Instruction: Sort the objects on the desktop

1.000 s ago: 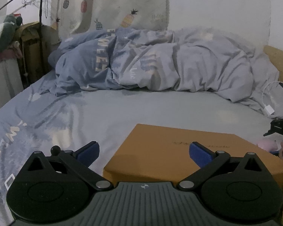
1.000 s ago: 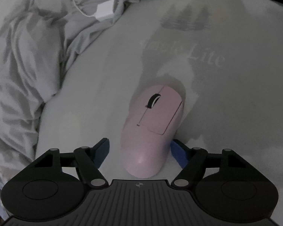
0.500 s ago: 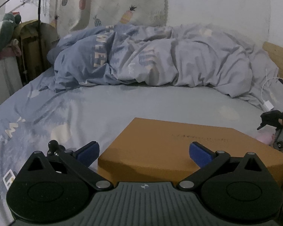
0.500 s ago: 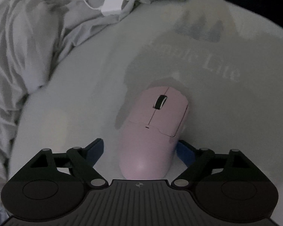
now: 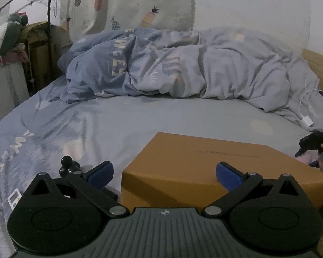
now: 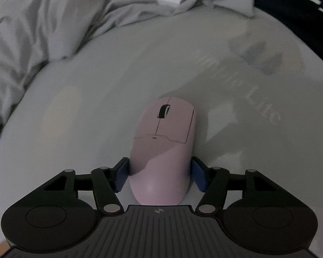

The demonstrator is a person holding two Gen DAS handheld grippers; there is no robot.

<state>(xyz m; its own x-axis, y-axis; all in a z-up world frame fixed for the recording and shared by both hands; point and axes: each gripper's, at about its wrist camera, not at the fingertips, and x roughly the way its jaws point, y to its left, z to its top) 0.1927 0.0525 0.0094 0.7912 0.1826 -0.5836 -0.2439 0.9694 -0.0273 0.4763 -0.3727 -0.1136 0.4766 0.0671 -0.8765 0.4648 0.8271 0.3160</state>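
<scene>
Closing in since a second ago, the right hand-held gripper point(image 6: 160, 175) now pinches the pink mouse point(image 6: 163, 150) on the bed point(image 6: 97, 107), its long axis running straight ahead between the pads; the left hand-held gripper point(image 5: 164, 173) stays spread over the orange box point(image 5: 204, 165).

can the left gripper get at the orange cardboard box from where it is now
Probably yes. The left gripper has its jaws wide open, with the orange cardboard box directly ahead on the grey-blue bedsheet. Nothing lies between them, though the box looks wider than the opening, so it would likely need an edge grip.
</scene>
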